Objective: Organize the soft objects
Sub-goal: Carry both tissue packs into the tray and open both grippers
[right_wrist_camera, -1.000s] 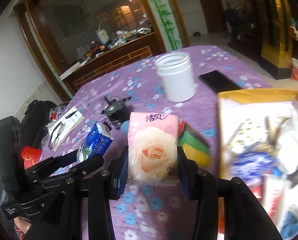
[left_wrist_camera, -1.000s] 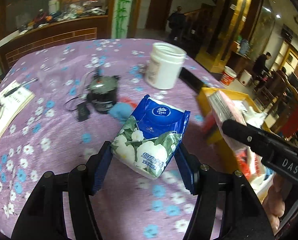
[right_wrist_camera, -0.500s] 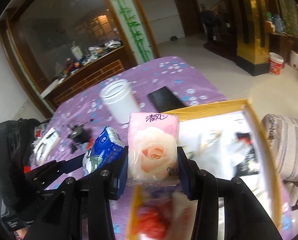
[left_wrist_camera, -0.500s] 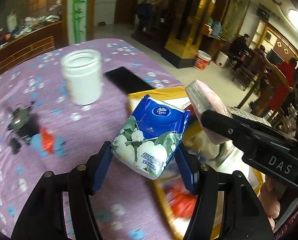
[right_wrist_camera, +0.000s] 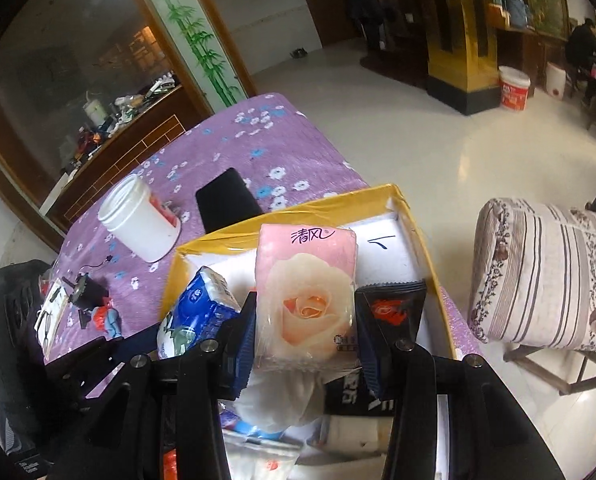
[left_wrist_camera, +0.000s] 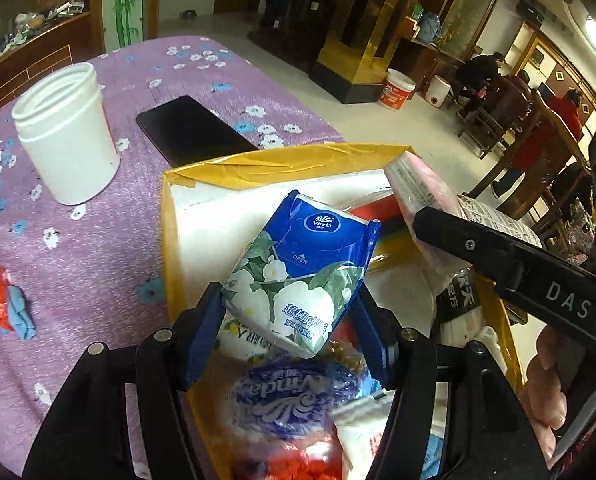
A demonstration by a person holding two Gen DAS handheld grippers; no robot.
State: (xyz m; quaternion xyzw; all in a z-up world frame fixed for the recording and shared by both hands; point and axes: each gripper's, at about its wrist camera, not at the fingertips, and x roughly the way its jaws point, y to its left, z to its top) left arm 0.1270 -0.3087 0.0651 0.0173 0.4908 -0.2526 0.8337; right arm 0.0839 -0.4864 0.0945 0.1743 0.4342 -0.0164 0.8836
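Two grippers are hanging over the yellow-taped box [left_wrist_camera: 282,164], which is holding tissue packs and a black sachet [right_wrist_camera: 394,308]. Left gripper [left_wrist_camera: 290,320] is clamping the blue Vinda tissue pack [left_wrist_camera: 298,276]; right gripper [right_wrist_camera: 306,328] is clamping the pink rose tissue pack [right_wrist_camera: 306,292].

I am hovering over the yellow-taped box [left_wrist_camera: 282,164], and its floor is crowding up with packets: a purple Vinda pack [left_wrist_camera: 294,392] right under my left gripper [left_wrist_camera: 290,320], a black sachet [right_wrist_camera: 394,308] just beside my right gripper [right_wrist_camera: 306,340]. The blue tissue pack [left_wrist_camera: 298,272] and the pink rose pack [right_wrist_camera: 306,292] are filling my jaws side by side, leaving little gap between them. Bare white bottom is showing only toward the far wall. Outside the box, the white jar [left_wrist_camera: 66,136] and black phone [left_wrist_camera: 190,130] are standing on the purple cloth [left_wrist_camera: 98,248].
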